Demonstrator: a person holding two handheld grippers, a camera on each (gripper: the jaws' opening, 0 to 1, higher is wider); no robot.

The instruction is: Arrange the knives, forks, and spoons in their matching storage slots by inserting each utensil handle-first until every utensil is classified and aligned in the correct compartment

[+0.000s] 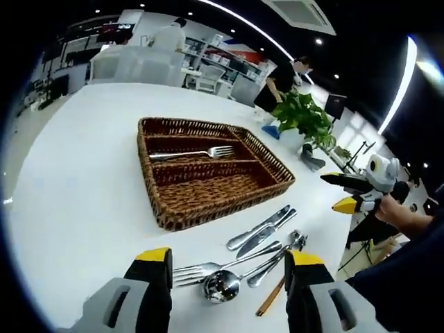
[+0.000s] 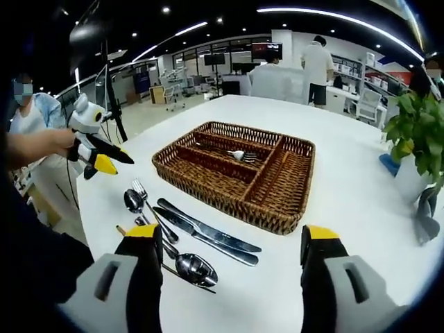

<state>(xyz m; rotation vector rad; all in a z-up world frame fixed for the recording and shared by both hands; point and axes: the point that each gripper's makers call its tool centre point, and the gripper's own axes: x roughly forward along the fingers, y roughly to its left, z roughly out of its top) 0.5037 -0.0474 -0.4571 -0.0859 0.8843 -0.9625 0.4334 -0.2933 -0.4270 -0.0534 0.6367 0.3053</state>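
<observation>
While utensils (image 2: pixel 187 239) lie loose, a plant (image 2: pixel 418 132) flanks the basket (image 2: pixel 239 173).

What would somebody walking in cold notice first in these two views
The brown wicker tray stands out mid-table on the white table, with a single fork lying in one of its long compartments. In front of it, loose cutlery lies on the tabletop: two knives, spoons and another fork. A leafy potted plant sits at the table's far edge, and both grippers' yellow-tipped jaws are open and empty.
</observation>
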